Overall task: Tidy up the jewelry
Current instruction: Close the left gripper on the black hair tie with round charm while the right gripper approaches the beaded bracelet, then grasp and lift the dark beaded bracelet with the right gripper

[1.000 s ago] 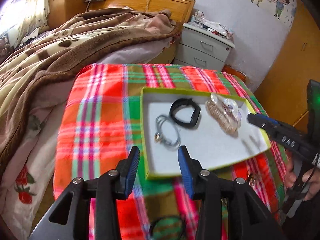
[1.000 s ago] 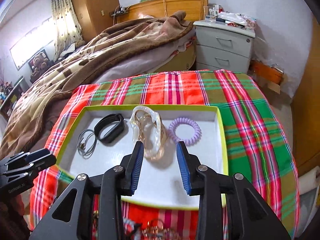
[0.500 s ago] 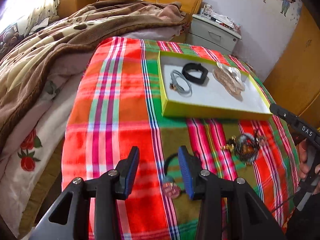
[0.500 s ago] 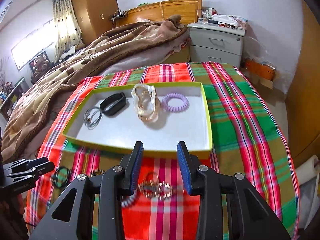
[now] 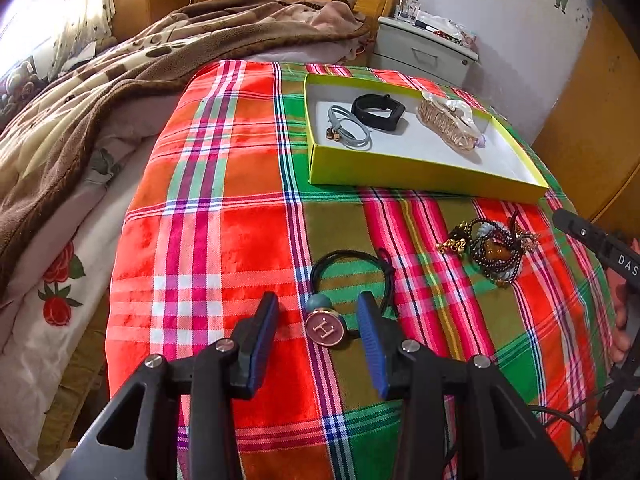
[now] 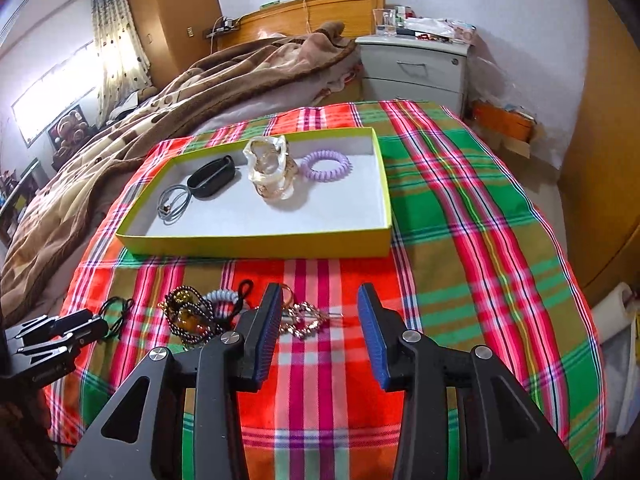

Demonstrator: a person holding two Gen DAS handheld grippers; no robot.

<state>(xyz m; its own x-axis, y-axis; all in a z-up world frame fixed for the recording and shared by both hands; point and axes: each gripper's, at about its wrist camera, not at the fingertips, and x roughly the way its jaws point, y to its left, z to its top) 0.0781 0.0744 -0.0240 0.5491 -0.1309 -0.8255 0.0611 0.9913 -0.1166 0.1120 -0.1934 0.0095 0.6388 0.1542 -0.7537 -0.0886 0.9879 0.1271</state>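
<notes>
Black hair tie (image 5: 347, 276) between left claw (image 5: 318, 334) fingers, untouched.

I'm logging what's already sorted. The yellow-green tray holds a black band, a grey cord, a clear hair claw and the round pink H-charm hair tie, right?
Not quite: the round pink H-charm hair tie lies on the plaid cloth between the open left gripper's fingers, as the left wrist view shows.

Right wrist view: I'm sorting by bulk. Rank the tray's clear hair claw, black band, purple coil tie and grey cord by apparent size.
1. Clear hair claw
2. Black band
3. Purple coil tie and grey cord: look alike, not ranked.
</notes>
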